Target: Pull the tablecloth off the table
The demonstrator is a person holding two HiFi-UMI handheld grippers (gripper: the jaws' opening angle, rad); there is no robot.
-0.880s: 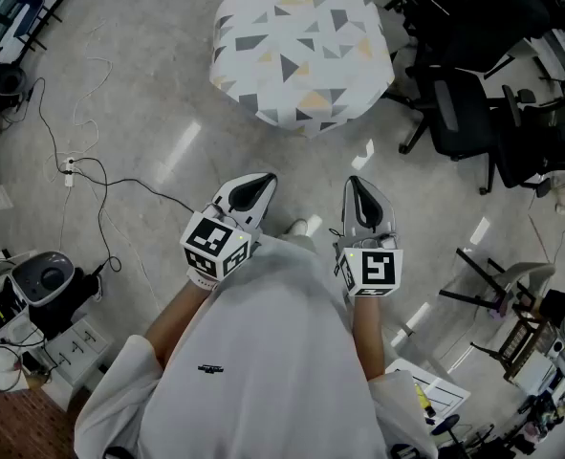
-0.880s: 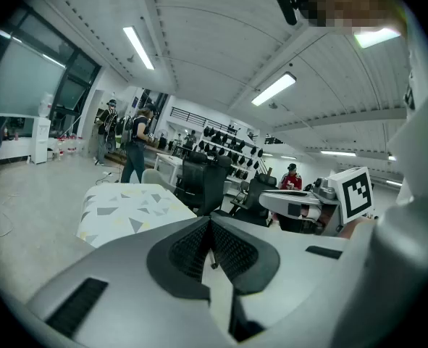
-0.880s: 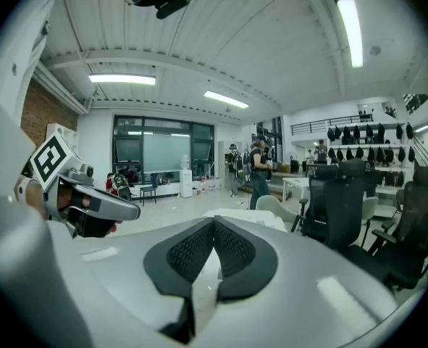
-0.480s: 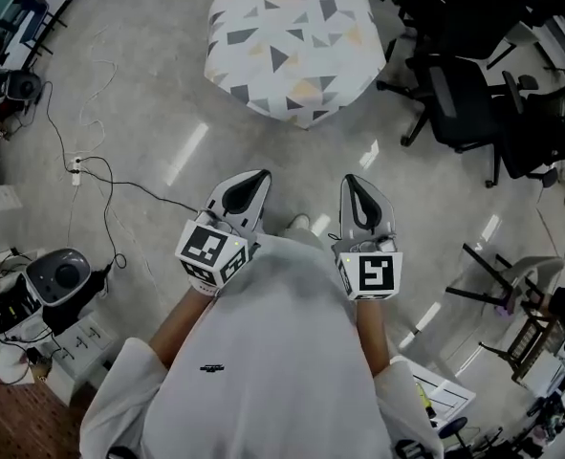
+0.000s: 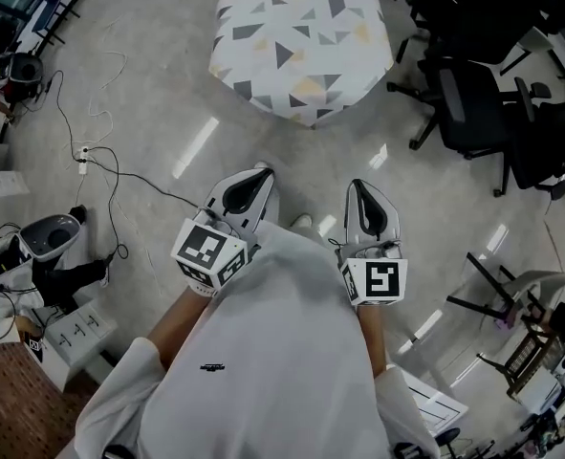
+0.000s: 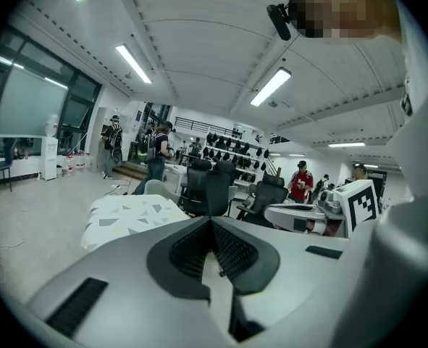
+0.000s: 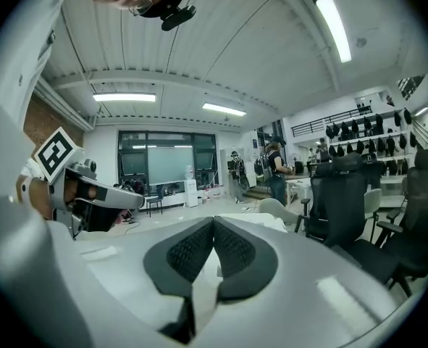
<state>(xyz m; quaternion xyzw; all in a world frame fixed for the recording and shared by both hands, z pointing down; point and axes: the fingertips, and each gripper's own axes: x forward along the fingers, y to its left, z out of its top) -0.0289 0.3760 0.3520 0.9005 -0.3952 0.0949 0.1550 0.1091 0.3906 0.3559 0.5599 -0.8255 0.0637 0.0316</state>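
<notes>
A small table draped in a white tablecloth with grey and yellow triangles stands on the floor ahead of me, well beyond both grippers. The same tablecloth shows low left in the left gripper view. My left gripper is held close to my chest, shut, with nothing between its jaws. My right gripper is beside it, also shut and empty. Both point toward the table. In the right gripper view only a sliver of the cloth shows above the closed jaws.
Black office chairs crowd the right of the table. Cables and a power strip trail over the floor at left, near a grey machine. Several people stand in the far background. Polished floor lies between me and the table.
The view has shifted slightly; the table sits a little more to the right and nearer the top edge. Both grippers stay shut by my chest.
</notes>
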